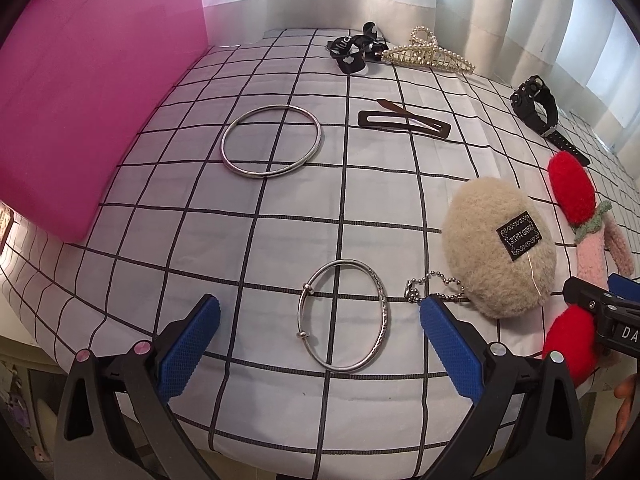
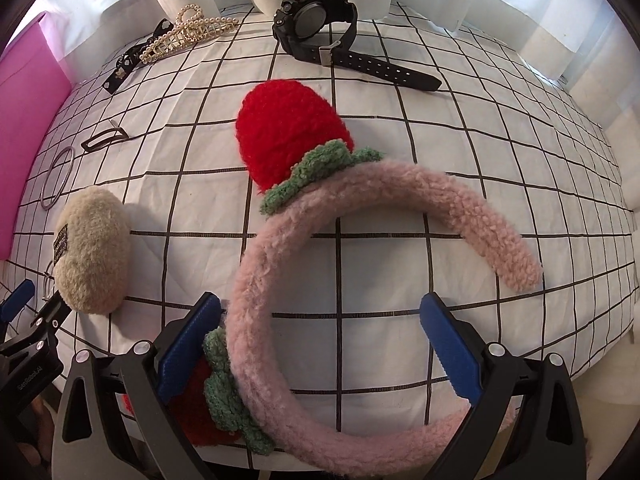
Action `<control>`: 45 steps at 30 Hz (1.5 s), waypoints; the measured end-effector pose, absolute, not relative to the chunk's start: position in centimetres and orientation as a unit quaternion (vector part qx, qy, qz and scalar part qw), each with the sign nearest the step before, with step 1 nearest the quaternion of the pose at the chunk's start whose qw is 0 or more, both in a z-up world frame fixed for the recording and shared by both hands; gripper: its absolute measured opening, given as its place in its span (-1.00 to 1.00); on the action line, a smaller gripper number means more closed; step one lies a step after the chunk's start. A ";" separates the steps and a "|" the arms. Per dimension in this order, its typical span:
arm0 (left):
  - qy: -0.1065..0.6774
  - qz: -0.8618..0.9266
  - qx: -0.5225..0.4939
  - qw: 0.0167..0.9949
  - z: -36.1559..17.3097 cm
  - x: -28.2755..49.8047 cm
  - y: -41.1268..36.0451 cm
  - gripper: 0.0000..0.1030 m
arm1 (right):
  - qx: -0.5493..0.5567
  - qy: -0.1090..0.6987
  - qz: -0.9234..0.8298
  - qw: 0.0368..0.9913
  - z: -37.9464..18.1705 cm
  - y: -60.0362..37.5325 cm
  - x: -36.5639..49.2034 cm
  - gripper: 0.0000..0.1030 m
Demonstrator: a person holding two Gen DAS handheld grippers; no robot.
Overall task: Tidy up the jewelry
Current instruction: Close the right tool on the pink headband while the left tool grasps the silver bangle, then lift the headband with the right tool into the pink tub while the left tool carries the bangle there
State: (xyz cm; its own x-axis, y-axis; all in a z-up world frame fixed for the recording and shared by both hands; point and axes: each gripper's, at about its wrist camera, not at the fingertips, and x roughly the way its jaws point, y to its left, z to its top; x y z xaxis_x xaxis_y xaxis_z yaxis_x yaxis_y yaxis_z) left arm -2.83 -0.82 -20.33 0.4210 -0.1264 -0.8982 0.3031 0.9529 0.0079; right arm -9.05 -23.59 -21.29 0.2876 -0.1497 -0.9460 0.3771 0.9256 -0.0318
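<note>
The left claw was spread wide above the checked cloth that covered the counter, and it held nothing. Between its blue pads lay a silver bangle with a sliding clasp, flat on the cloth. Further away lay a plain round silver bangle, close to a pink box on the left side. Behind it lay a dark brown snap hair clip, and near the curtain were a black printed ribbon and a pearl claw clip, touching each other. A black wristwatch lay to the right. A beige plush keychain with a small black label rested just to the right of the left claw, and its ball chain reached toward the right pad.

The right claw was also spread and it pinched nothing. A pink fluffy headband lay on the cloth, and its band passed between the two pads. One red strawberry decoration with green leaves pointed away from the claw, and a second one was just beside the left pad.
</note>
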 end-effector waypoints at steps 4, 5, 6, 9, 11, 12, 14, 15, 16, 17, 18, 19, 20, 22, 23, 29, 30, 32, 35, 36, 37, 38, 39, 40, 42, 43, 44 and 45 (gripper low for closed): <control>0.523 -0.129 0.085 0.838 -20.3 -2.7 -0.8 0.88 | 0.095 0.576 -0.163 0.796 -21.1 -22.7 -8.0 0.84; 0.523 -0.131 0.085 0.838 -20.3 -2.6 -0.9 0.86 | 0.093 0.575 -0.161 0.797 -21.1 -22.7 -8.0 0.83; 0.522 -0.132 0.086 0.838 -20.3 -2.7 -0.9 0.82 | 0.093 0.576 -0.160 0.796 -21.0 -22.8 -7.8 0.83; 0.515 -0.141 0.090 0.841 -20.0 -3.1 -1.1 0.63 | 0.091 0.579 -0.149 0.797 -20.8 -22.7 -7.9 0.81; 0.509 -0.151 0.095 0.842 -19.8 -3.4 -1.4 0.44 | 0.089 0.580 -0.140 0.798 -20.7 -22.5 -7.9 0.81; 0.507 -0.158 0.097 0.842 -19.7 -3.6 -1.6 0.29 | 0.088 0.579 -0.136 0.799 -20.7 -22.3 -7.9 0.80; 0.503 -0.170 0.104 0.841 -19.5 -3.8 -2.1 0.07 | 0.088 0.577 -0.132 0.801 -20.7 -22.1 -7.9 0.73; 0.501 -0.176 0.107 0.840 -19.4 -3.9 -2.3 -0.16 | 0.087 0.576 -0.132 0.802 -20.6 -22.0 -8.0 0.63; 0.500 -0.180 0.110 0.840 -19.3 -4.1 -2.5 -0.20 | 0.087 0.573 -0.132 0.804 -20.4 -22.0 -8.0 0.46; 0.500 -0.178 0.113 0.840 -19.3 -4.1 -2.6 -0.20 | 0.087 0.571 -0.132 0.806 -20.2 -22.0 -8.1 0.33; 0.502 -0.178 0.108 0.839 -19.3 -4.0 -2.6 -0.20 | 0.085 0.568 -0.131 0.808 -19.9 -22.0 -8.1 0.12; 0.503 -0.180 0.104 0.839 -19.3 -4.0 -2.5 -0.21 | 0.088 0.565 -0.125 0.811 -19.7 -22.0 -8.1 -0.17; 0.504 -0.180 0.104 0.838 -19.3 -3.9 -2.5 -0.21 | 0.091 0.564 -0.121 0.812 -19.5 -22.2 -8.0 -0.40; 0.507 -0.180 0.102 0.837 -19.3 -3.9 -2.4 -0.21 | 0.095 0.564 -0.115 0.812 -19.3 -22.3 -8.0 -0.78; 0.509 -0.180 0.099 0.836 -19.3 -3.8 -2.4 -0.21 | 0.102 0.563 -0.110 0.813 -19.3 -22.4 -8.0 -0.78; 0.519 -0.171 0.075 0.834 -19.0 -3.1 -1.4 -0.21 | 0.114 0.544 -0.099 0.826 -17.8 -23.2 -9.1 -0.79; 0.517 -0.169 0.073 0.836 -18.8 -3.1 -1.2 -0.21 | 0.114 0.540 -0.098 0.828 -17.5 -23.3 -9.1 -0.79; 0.512 -0.168 0.071 0.839 -18.2 -3.0 -0.9 -0.21 | 0.118 0.536 -0.094 0.831 -16.9 -23.4 -9.0 -0.79; 0.504 -0.168 0.067 0.845 -17.1 -2.8 -0.6 -0.21 | 0.141 0.528 -0.083 0.833 -16.1 -23.7 -9.0 -0.79; 0.500 -0.168 0.066 0.847 -16.7 -2.7 -0.5 -0.21 | 0.149 0.525 -0.080 0.834 -15.7 -23.8 -9.0 -0.79; 0.496 -0.168 0.064 0.849 -16.2 -2.6 -0.4 -0.21 | 0.155 0.521 -0.076 0.836 -15.3 -23.9 -9.1 -0.79; 0.492 -0.169 0.062 0.852 -15.7 -2.6 -0.3 -0.21 | 0.157 0.516 -0.074 0.839 -14.8 -23.8 -8.9 -0.79; 0.488 -0.169 0.059 0.854 -15.2 -2.5 -0.2 -0.21 | 0.154 0.511 -0.074 0.842 -14.4 -23.6 -8.9 -0.79; 0.483 -0.169 0.058 0.857 -14.8 -2.4 -0.2 -0.21 | 0.152 0.507 -0.072 0.846 -13.9 -23.5 -8.9 -0.79; 0.474 -0.169 0.054 0.862 -13.7 -2.2 0.0 -0.21 | 0.149 0.498 -0.067 0.852 -13.0 -23.0 -8.6 -0.79; 0.469 -0.170 0.051 0.865 -13.1 -2.2 0.1 -0.21 | 0.147 0.493 -0.066 0.855 -12.5 -22.8 -8.5 -0.79; 0.464 -0.172 0.048 0.868 -12.5 -2.1 0.2 -0.21 | 0.145 0.489 -0.064 0.858 -11.9 -22.6 -8.4 -0.79; 0.458 -0.171 0.046 0.871 -11.9 -2.1 0.3 -0.21 | 0.143 0.484 -0.062 0.861 -11.4 -22.4 -8.4 -0.79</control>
State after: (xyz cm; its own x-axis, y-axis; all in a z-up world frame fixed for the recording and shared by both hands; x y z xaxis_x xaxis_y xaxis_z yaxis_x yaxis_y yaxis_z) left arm -2.08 0.28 -11.90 0.5215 -0.2562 -0.8139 0.3412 0.9369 -0.0764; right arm -8.39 -22.40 -11.41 0.5237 0.0317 -0.8513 0.2448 0.9516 0.1860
